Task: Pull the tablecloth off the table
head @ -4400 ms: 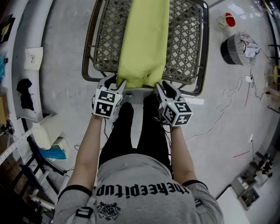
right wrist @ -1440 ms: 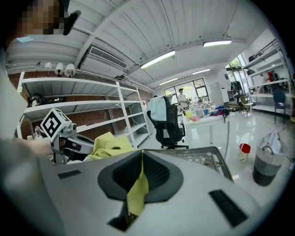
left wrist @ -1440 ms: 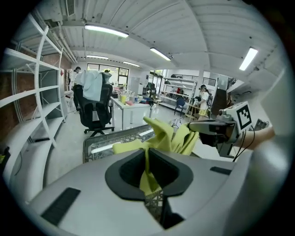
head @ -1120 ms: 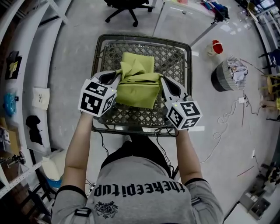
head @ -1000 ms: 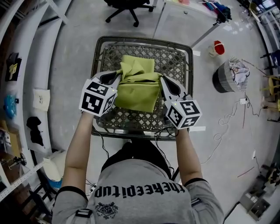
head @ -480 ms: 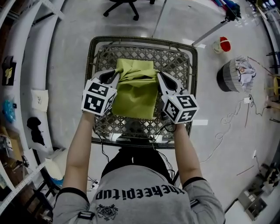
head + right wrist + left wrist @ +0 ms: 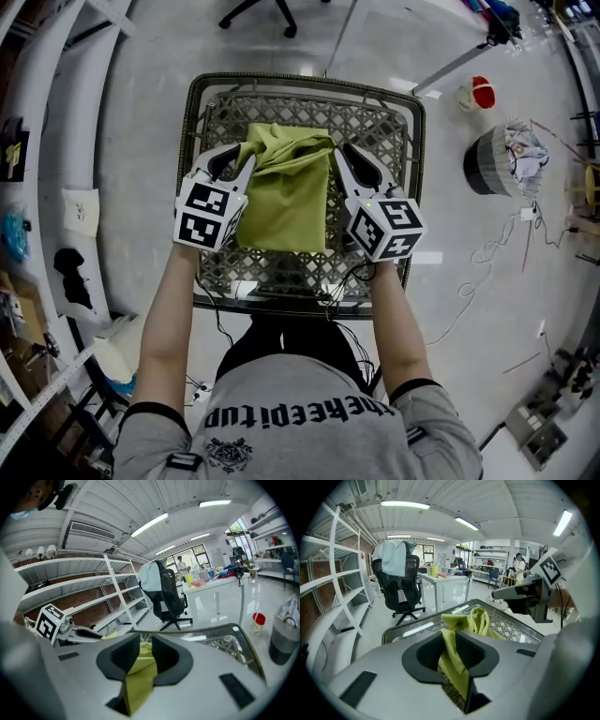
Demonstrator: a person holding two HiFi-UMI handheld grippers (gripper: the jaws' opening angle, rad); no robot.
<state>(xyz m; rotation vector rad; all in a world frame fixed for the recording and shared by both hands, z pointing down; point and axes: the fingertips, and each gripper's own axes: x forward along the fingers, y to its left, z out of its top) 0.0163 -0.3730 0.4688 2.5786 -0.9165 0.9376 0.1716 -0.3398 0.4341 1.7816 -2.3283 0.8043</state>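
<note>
Table [image 7: 375, 117]: one tablecloth [image 7: 286, 192] inside left tongs [image 7: 232, 159], right tongs [image 7: 354, 165], both just opening.

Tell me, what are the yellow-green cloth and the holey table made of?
The tablecloth looks like soft, matte fabric: it folds and bunches. The table looks like brown wicker or rattan woven in a criss-cross lattice with a dark rim; glints hint at glass on top, but I'm unsure.

Tablecloth [image 7: 286, 192] on table [image 7: 375, 127], chair [image 7: 404, 585] behind
</note>
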